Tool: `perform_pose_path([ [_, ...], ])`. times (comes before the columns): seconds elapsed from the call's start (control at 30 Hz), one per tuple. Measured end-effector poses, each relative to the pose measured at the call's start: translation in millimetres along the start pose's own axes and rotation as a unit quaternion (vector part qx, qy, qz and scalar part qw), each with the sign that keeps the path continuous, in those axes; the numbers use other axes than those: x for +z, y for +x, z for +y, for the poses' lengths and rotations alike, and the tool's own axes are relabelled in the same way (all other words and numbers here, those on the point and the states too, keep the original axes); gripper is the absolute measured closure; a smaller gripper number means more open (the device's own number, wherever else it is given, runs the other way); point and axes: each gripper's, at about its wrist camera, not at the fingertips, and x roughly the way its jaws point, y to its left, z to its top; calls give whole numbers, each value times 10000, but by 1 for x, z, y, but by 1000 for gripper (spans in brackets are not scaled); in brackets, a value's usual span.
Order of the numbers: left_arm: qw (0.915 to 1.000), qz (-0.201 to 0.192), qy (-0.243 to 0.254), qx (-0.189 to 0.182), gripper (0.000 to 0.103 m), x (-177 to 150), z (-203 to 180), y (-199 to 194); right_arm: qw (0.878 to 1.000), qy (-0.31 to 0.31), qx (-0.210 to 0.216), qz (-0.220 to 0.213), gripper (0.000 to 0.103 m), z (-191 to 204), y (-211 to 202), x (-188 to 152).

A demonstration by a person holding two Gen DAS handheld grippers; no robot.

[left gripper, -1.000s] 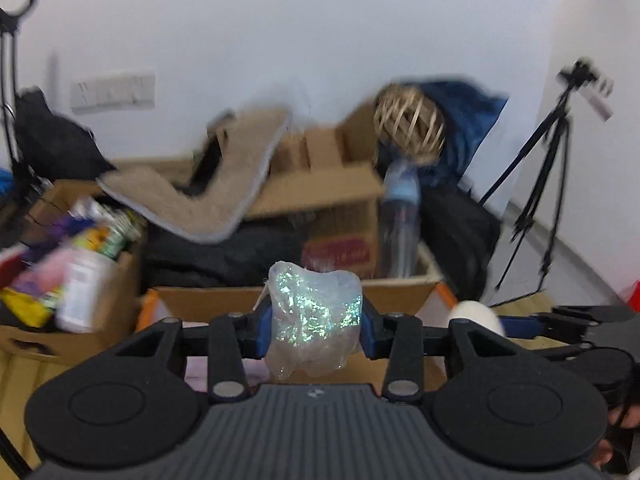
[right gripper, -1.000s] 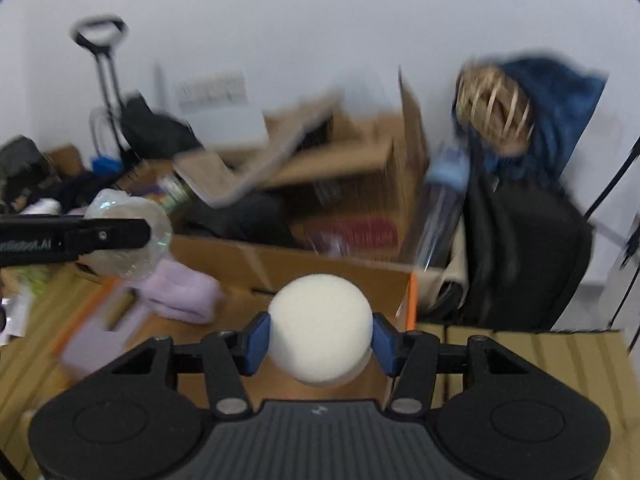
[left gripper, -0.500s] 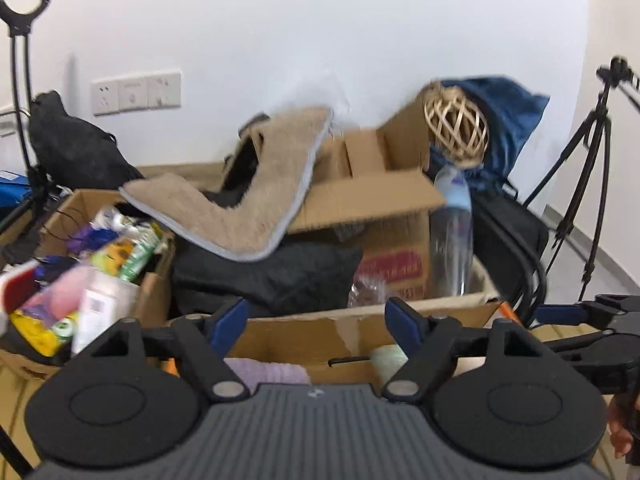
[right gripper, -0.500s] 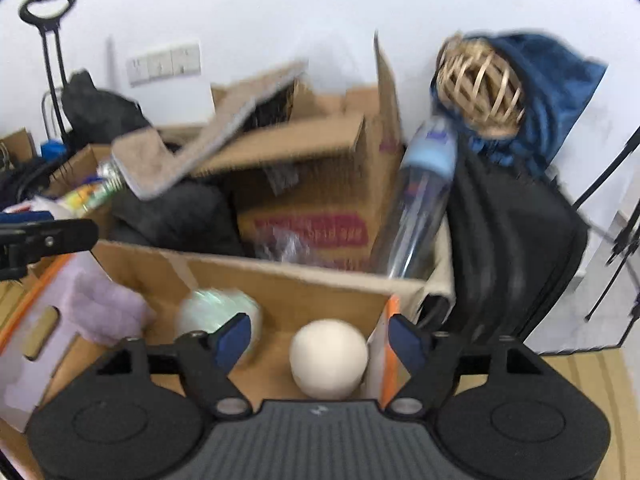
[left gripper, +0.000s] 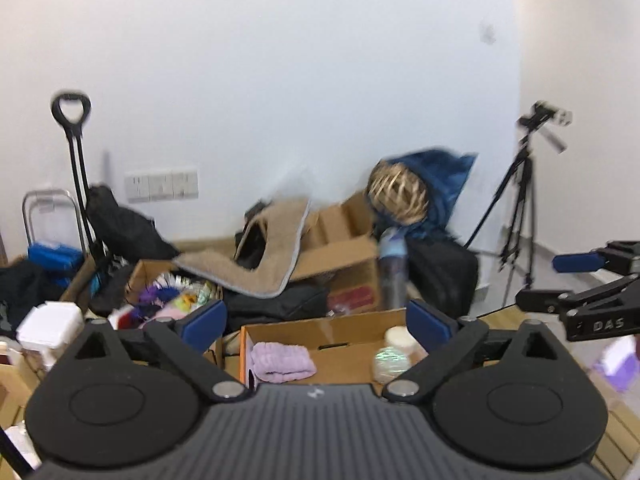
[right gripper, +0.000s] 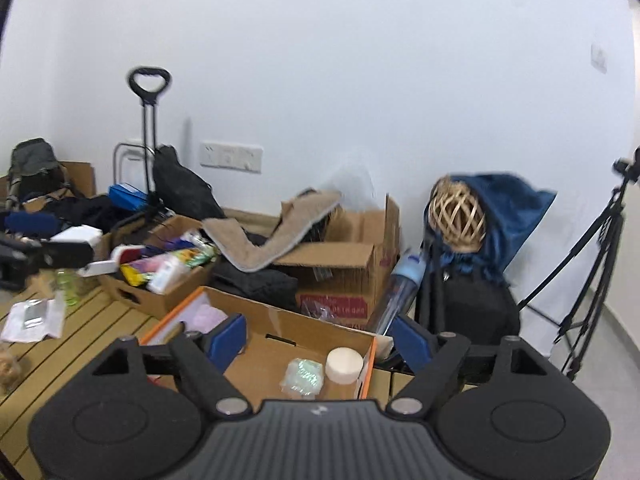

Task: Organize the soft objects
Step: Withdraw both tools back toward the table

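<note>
Right wrist | both tools [right gripper: 316,340] [left gripper: 316,326] apart, just widened, empty | clutter behind box [right gripper: 280,330]

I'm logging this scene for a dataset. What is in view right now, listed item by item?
Box: one, brown, front centre.
White ball: one, in the box, right corner.
Shiny ball: one, iridescent, beside the white ball.
Cloth: one, lilac, box's left end.
Mat: one, tan, draped over a rear carton.
Wicker ball: one, tan, on blue fabric.
Bottle: one, clear, leaning by the carton.
Tripod: one, black, right.
Trolley: one, black, by the wall.
Left claw: open, empty.
Right claw: open, empty.
</note>
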Motion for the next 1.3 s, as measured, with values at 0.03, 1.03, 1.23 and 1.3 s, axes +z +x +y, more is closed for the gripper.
perform_pose_path([
  [0.03,10000,-81,-6,-35,2,-3,-2,-22,10000,-16,5,-61,20,4,-17,-4],
  [1.03,9932,-1050,-178,479,0,-270,-23,-327,9966,222,36,-792,11,125,-295,-288],
  [1.23,9982,-559,-38,232,0,-285,-34,-289,9978,363,53,-543,11,125,-269,-297],
  [1.3,9997,-214,-20,77,0,-292,-35,-262,9979,481,91,-434,12,123,-251,-303],
])
